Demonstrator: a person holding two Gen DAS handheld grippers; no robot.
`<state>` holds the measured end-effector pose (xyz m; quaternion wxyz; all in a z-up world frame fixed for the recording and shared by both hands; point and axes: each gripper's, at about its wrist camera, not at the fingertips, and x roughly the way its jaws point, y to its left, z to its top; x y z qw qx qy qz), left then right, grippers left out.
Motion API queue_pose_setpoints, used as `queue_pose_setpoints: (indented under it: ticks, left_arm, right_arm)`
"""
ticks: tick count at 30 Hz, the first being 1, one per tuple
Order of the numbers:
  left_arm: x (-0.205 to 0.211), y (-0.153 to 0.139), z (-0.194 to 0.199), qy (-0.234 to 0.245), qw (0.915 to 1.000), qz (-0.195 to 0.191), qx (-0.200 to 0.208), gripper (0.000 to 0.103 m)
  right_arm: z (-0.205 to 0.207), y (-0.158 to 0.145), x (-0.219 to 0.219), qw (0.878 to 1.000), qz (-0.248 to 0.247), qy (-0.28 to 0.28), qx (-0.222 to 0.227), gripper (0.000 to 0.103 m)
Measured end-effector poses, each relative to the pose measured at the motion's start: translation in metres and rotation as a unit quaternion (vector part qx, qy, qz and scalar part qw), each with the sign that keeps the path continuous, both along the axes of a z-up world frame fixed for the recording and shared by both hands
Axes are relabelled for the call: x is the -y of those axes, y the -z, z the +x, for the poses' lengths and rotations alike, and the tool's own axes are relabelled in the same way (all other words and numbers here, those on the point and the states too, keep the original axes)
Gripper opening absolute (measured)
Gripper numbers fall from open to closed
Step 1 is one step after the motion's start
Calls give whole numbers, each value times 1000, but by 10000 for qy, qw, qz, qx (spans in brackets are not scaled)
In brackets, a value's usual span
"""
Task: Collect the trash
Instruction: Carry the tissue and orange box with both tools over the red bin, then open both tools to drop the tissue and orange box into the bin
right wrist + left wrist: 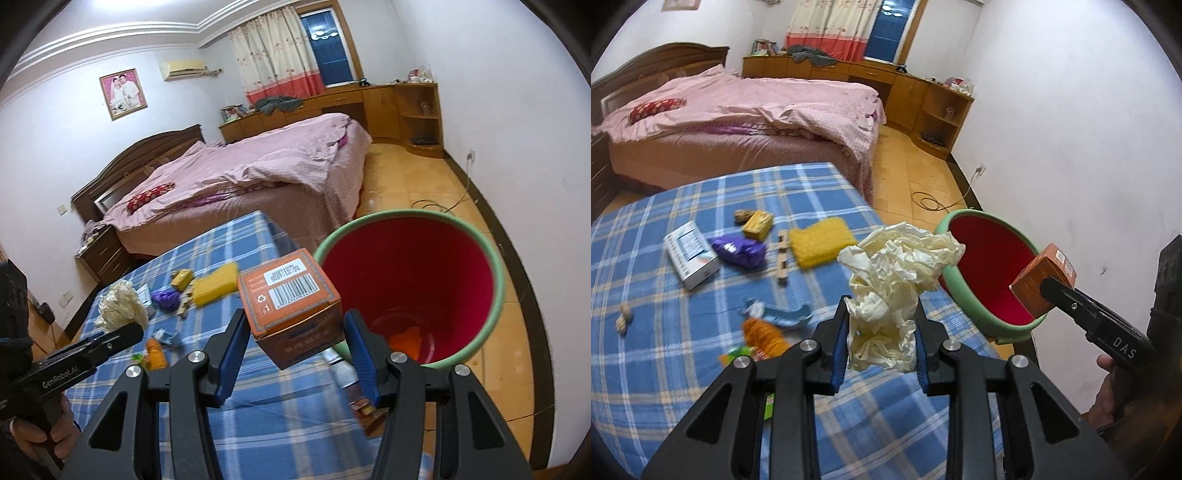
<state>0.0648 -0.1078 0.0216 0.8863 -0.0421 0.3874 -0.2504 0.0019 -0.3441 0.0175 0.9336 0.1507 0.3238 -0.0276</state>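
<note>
Two pieces of trash held up, crumpled cream paper (897, 291) clenched in left gripper (882, 345), orange carton (291, 308) in right gripper (293, 349), its fingers not visibly pressing it, one green bin (496, 295) with red inside right of blue checked table (701, 369), one yellow sponge (822, 243), one white box (690, 254), one purple wrapper (738, 251) farther left.

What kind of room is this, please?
Most likely a home bedroom: a double bed with pink bedding, a framed wedding portrait on the wall, and an air conditioner beside the curtained window.

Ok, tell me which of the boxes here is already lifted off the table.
The orange box, held in the right gripper by the bin; the white box and yellow box lie on the table.
</note>
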Motion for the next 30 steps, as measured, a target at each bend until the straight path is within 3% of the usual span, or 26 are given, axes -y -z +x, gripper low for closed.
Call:
queue_pose_setpoints:
  ticks: [14, 22, 30]
  left_arm:
    - [97, 5, 28, 688, 9968, 393, 89, 29]
    - [157, 30, 49, 1102, 9915, 684, -45, 29]
    - [188, 52, 63, 1227, 9876, 972, -131, 29]
  right_arm:
    - [10, 13, 66, 9981, -115, 569, -208, 56]
    - [31, 37, 106, 9956, -53, 780, -525, 56]
    - [47, 58, 129, 9933, -23, 870, -758, 56]
